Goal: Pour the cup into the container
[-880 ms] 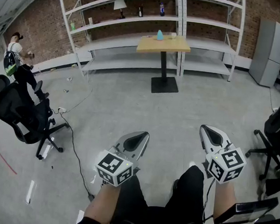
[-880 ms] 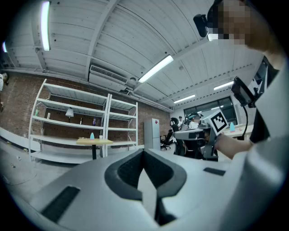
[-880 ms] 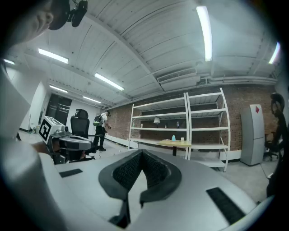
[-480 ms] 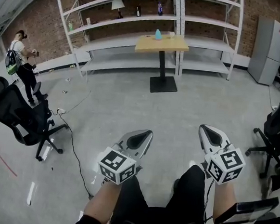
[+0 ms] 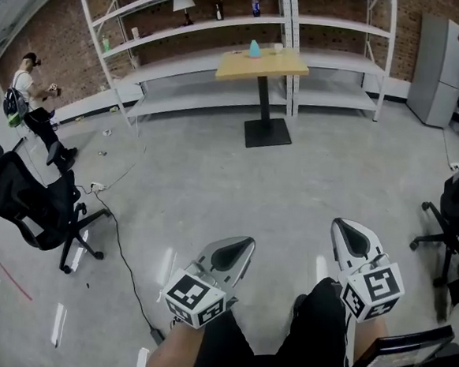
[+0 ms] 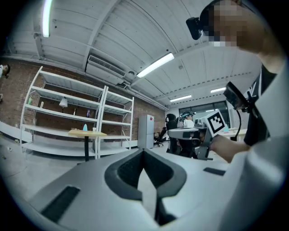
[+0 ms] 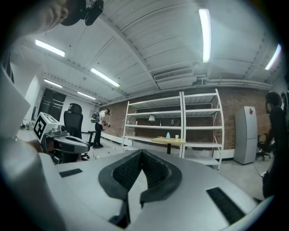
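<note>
the fingers [image 6: 125, 170] of my left gripper [image 6: 143, 151] are pressed together, tip to tip, with nothing between them. the fingers [image 7: 122, 173] of my right gripper [image 7: 142, 152] are closed the same way and just as empty. both pairs point level, out over bare floor [image 5: 214, 177].

straight ahead of the fingers, well apart from both pairs, a wooden worktop [image 5: 282, 65] stands on a single post in front of white shelves [image 5: 336, 37]. on it sit a small white cup [image 5: 278, 47] and, near it, a pale blue thing [image 5: 254, 49] that i take to be the container. both are too small from here for me to be sure which is which, or what the cup holds.

by my reckoning nothing of the task is done: the cup is untouched on the worktop and nothing is poured. all of it is left: reach the worktop, part one pair of fingers, close them on the cup, lift it and tip it over the container.
</note>
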